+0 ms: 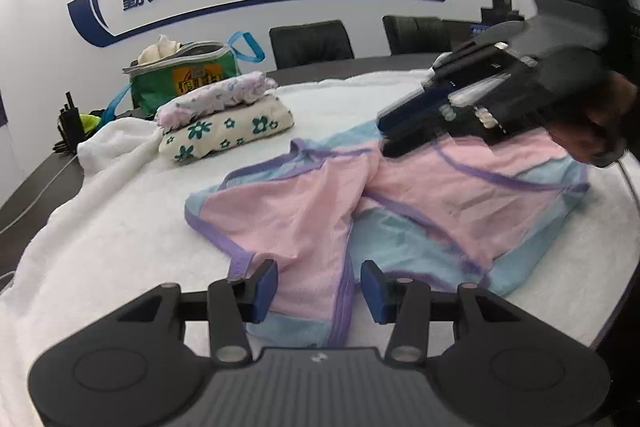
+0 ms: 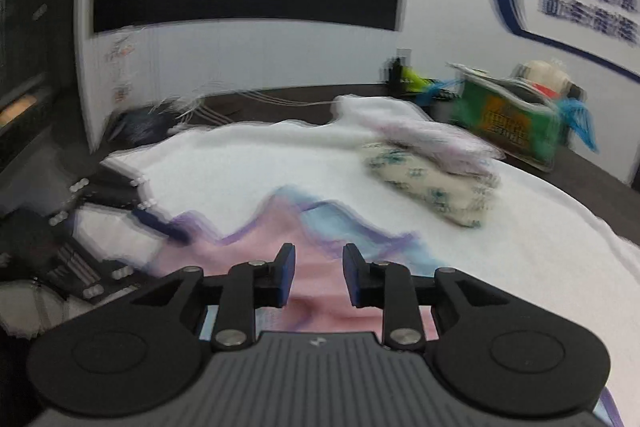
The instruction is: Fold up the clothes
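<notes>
Both grippers stand open with nothing between their pads. On the left gripper [image 1: 319, 291] the blue pads are spread wide above the near hem of the pink and blue garment [image 1: 360, 211], with no cloth pinched. On the right gripper [image 2: 318, 277] the pads are set somewhat closer together, also above pink cloth, and hold nothing; the right wrist view is motion-blurred, so contact with the cloth cannot be told. The garment lies spread and partly rumpled on the white towel [image 1: 120, 219], pink panels uppermost, pale blue showing at the edges and purple trim along the seams. In the left wrist view the right gripper appears from the side at the far right end of the garment, pointing down and to the left, its tips near the cloth; a hand [image 1: 596, 115] grips its handle. Beyond the garment, well apart from it, two folded items are stacked: a cream cloth with green flowers [image 1: 224, 135] underneath and a pale floral cloth [image 1: 216, 95] on top. Behind the stack stands an open green bag [image 1: 180, 79] with blue straps. The towel covers the dark table [image 1: 48, 183], whose bare edge shows at the left. Open towel surface lies between the garment and the stack and to the left of the garment. Dark chairs [image 1: 312, 43] line the far side.
</notes>
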`<state>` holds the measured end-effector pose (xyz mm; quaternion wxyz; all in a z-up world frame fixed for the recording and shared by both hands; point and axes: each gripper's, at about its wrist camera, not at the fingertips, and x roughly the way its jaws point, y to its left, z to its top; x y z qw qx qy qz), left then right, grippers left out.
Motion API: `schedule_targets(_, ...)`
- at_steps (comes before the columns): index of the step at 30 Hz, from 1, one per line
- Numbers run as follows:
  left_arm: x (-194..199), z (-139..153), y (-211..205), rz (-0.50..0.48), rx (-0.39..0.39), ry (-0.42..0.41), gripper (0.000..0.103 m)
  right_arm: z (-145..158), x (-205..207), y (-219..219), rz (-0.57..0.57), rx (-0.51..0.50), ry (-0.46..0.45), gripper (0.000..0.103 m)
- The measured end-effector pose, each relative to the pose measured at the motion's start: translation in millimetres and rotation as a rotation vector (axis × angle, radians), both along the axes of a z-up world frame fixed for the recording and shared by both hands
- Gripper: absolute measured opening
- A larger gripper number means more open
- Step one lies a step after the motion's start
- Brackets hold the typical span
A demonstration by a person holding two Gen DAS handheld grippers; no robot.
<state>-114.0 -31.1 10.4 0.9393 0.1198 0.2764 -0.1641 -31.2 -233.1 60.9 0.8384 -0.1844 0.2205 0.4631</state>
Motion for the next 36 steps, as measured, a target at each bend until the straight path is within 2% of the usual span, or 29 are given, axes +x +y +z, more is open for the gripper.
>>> schedule_targets(3, -2.4, -1.6, 2.1, 0.015, 0.009, 0.005, 0.044, -19.0, -13.9, 19.4, 0.048, -0.098, -0.006, 0.026)
schedule_targets(6, -7.1, 0.3, 8.4, 0.032, 0.001, 0.005, 0.044, -32.7, -7.9, 23.2, -0.048, -0.142, 0.005, 0.026)
schedule_targets(9, -9.2, 0.7, 14.8, 0.049, -0.007, 0.009, 0.044, -42.3, 0.7, 14.5, -0.105, -0.103, 0.092, 0.021)
schedule_targets(10, -8.2, -0.5, 16.4, 0.054, -0.009, 0.013, 0.044, -42.5, -2.2, 11.8, -0.113, -0.093, 0.088, 0.01)
schedule_targets(11, -7.1, -1.6, 17.9, 0.06, -0.01, 0.018, 0.044, -42.0, -5.7, 9.2, -0.121, -0.084, 0.078, 0.005)
schedule_targets(18, -6.1, -2.4, 23.1, 0.068, -0.025, 0.025, 0.044, -4.4, -30.2, -44.8, -0.16, 0.109, 0.061, 0.003)
schedule_targets(21, -9.5, 1.7, 22.9, 0.059, -0.041, 0.016, 0.044, -6.7, -32.6, -52.3, -0.193, 0.093, 0.073, 0.004)
schedule_targets(24, -14.6, 8.3, 20.9, 0.044, -0.058, -0.003, 0.044, -8.1, -30.9, -56.3, -0.2, 0.116, 0.094, 0.006)
schedule_targets(25, -15.5, 9.8, 19.3, 0.04, -0.055, -0.008, 0.045, -8.5, -30.3, -57.7, -0.202, 0.125, 0.101, 0.01)
schedule_targets(27, -15.1, 12.6, 14.7, 0.03, -0.044, -0.017, 0.045, -1.7, -20.2, -61.4, -0.261, 0.189, 0.106, 0.027)
schedule_targets(28, -12.3, 12.6, 9.3, 0.02, -0.029, -0.022, 0.045, 1.9, -14.8, -63.3, -0.293, 0.223, 0.108, 0.04)
schedule_targets(29, -9.5, 12.5, 3.9, 0.011, -0.014, -0.026, 0.045, 5.6, -9.3, -65.2, -0.325, 0.256, 0.11, 0.043)
schedule_targets(32, -1.1, 12.3, -12.2, -0.019, 0.032, -0.04, 0.045, 7.3, 15.7, -61.9, -0.442, 0.298, 0.166, 0.043)
schedule_targets(36, 10.2, 12.1, -33.7, -0.059, 0.093, -0.058, 0.045, -2.2, 49.4, -46.5, -0.534, 0.263, 0.296, 0.043)
